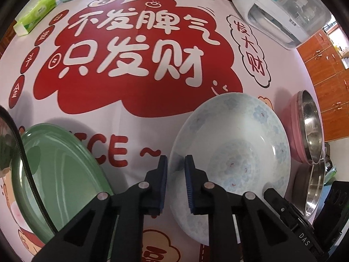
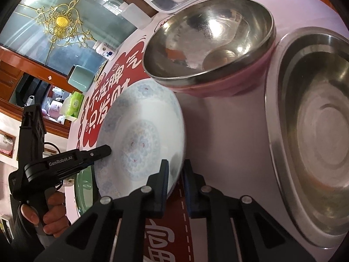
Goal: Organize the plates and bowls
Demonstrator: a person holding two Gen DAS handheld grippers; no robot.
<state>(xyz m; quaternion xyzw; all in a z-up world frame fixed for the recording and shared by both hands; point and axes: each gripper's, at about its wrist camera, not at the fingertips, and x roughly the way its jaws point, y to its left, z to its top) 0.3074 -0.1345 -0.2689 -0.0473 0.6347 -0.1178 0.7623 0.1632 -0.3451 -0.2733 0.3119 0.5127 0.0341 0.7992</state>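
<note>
Clamping opposite rims of blue-patterned white plate (image 1: 231, 144): left gripper (image 1: 176, 163), right gripper (image 2: 175, 167); printed red-and-white tablecloth (image 1: 135, 61) underneath, wooden cabinets (image 1: 327, 69) beyond table edge.

Lighting: bright, even, soft daylight. Shadows: faint, grey, beside the plate (image 1: 231, 152) ahead of the left gripper (image 1: 176, 163). Glare: strong highlights inside the steel bowl (image 2: 209, 41) ahead of the right gripper (image 2: 175, 168); sheen on the green plate (image 1: 61, 174) left of the left fingers. Distortion: heavy fisheye bending, dark vignette at corners. Blur: slight, perhaps motion, on the plate rim between right fingers.
</note>
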